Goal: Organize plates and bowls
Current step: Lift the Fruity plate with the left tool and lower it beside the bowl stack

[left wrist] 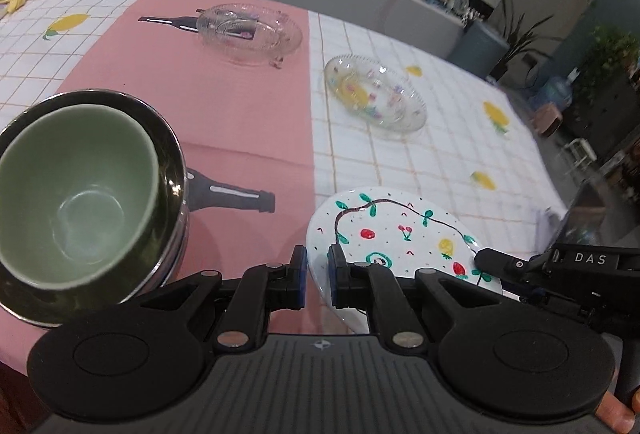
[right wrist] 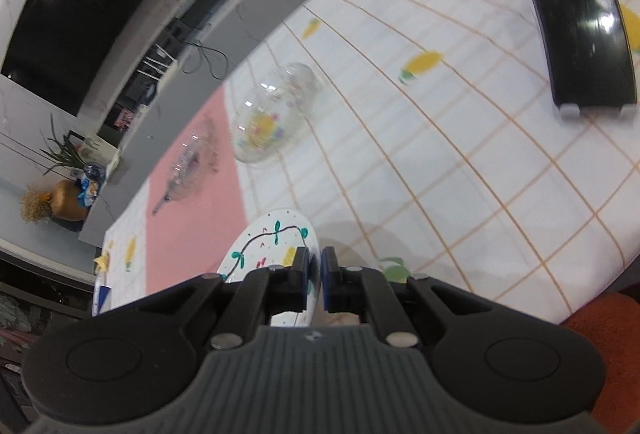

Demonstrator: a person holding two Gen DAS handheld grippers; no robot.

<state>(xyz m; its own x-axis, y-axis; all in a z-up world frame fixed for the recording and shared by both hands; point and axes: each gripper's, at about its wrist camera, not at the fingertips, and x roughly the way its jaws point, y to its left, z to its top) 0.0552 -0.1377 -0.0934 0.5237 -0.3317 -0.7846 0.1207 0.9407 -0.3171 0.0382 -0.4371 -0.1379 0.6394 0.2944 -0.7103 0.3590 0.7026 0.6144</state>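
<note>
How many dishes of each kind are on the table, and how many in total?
Clear glass plates: 2
White painted plate: 1, gripped by both grippers
Green bowl: 1
Steel bowl: 1
Total: 5

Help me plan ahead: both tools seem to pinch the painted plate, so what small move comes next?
Probably lift the painted plate slightly, both tools together: the left tool and right tool each grip its rim, and it looks tilted over the tablecloth.
</note>
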